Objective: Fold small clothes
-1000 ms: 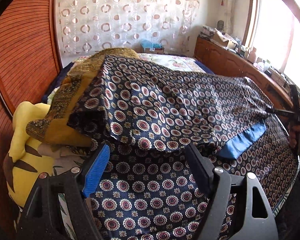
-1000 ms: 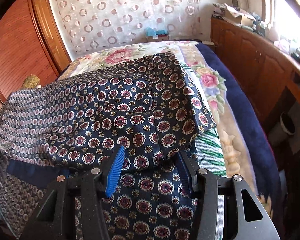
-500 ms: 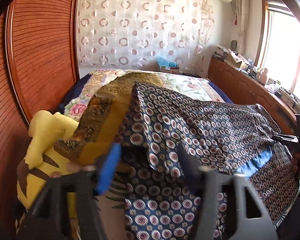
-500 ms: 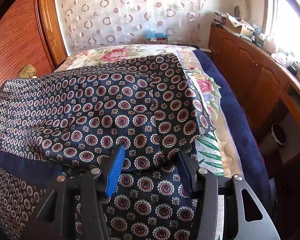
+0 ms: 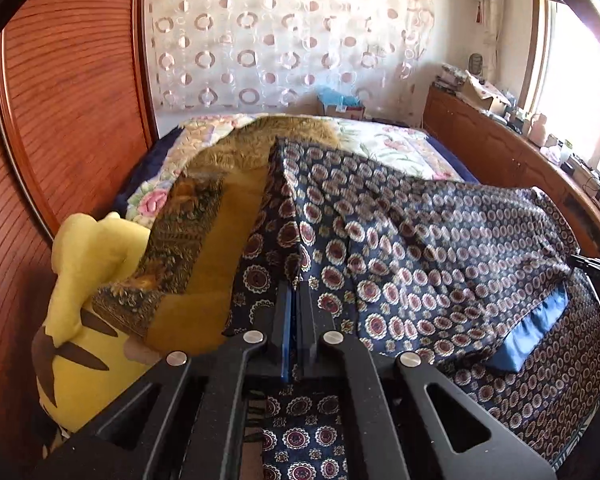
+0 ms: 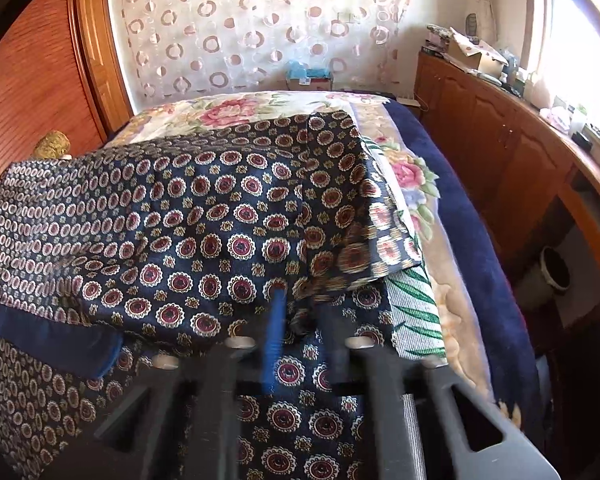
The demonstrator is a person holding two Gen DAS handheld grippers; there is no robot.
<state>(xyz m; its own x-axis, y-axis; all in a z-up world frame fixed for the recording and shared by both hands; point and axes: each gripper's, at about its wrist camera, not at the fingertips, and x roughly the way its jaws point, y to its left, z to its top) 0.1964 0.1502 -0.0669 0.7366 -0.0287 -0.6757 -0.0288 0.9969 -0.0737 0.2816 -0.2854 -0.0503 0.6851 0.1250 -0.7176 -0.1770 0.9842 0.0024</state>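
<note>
A navy garment with red and gold medallions (image 5: 400, 232) lies folded over on the bed, its plain blue hem (image 5: 532, 328) showing at the right. My left gripper (image 5: 295, 292) is shut on the garment's left folded edge. In the right wrist view the same garment (image 6: 220, 220) covers the bed's near half. My right gripper (image 6: 300, 304) is blurred with its jaws nearly together around the garment's right folded edge; a narrow gap with cloth in it still shows. The right gripper also shows at the far right of the left wrist view (image 5: 598, 266).
A yellow-brown patterned cloth (image 5: 204, 248) and a yellow plush toy (image 5: 84, 280) lie left of the garment. A floral blanket (image 6: 404, 168) covers the bed. A wooden wardrobe (image 5: 60, 120) stands left, wooden cabinets (image 6: 500, 148) right, a bin (image 6: 552, 272) on the floor.
Both grippers have gone from wide open to closed on the garment's folded edge. The left gripper has also risen and moved in toward the fold.
</note>
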